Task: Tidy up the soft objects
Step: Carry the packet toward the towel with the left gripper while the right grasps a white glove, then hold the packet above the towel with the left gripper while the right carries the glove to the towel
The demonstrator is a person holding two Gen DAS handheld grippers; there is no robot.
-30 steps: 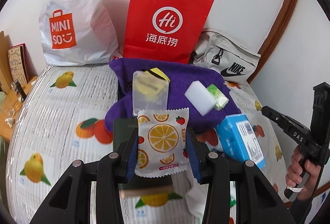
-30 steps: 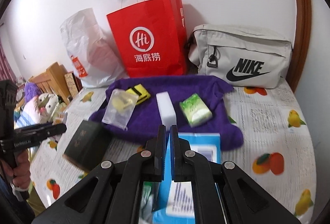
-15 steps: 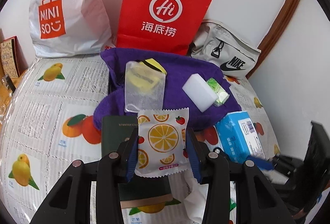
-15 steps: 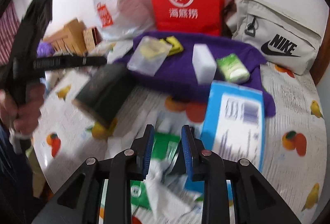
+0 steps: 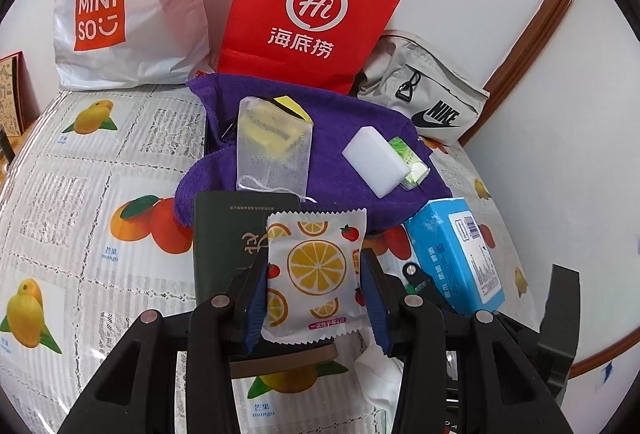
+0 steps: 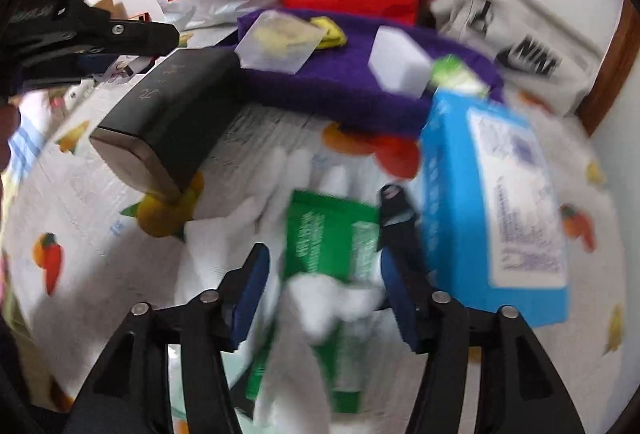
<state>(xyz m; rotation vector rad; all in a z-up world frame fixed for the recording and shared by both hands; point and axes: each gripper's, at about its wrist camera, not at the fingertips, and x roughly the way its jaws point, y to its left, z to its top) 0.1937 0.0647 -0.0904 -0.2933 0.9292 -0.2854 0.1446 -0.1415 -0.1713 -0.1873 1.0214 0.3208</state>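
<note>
**Left tongs pinch the orange sachet, right tongs spreading over the green pack**

My left tongs are partly closed, blue pads pressing both side edges of the orange-slice sachet. It sits upright between them, lifted above the dark green booklet on the fruit-print counter.

My right tongs are opening. A green packet with crumpled white wrapping lies between the pads; I see a gap at the left pad, and blur hides whether the right pad touches. I call it no grip. This view is heavily smeared.

Soft things on the counter:
- purple towel at the far middle, carrying a clear pouch with a yellow item, a white sponge block and a small green tissue pack just right of the block
- blue tissue pack near right, just beside the right tongs

Along the far wall: white Miniso bag at left, red paper bag in the middle, grey Nike pouch at right.

In the right wrist view the left tongs show at far left, above the booklet.
</note>
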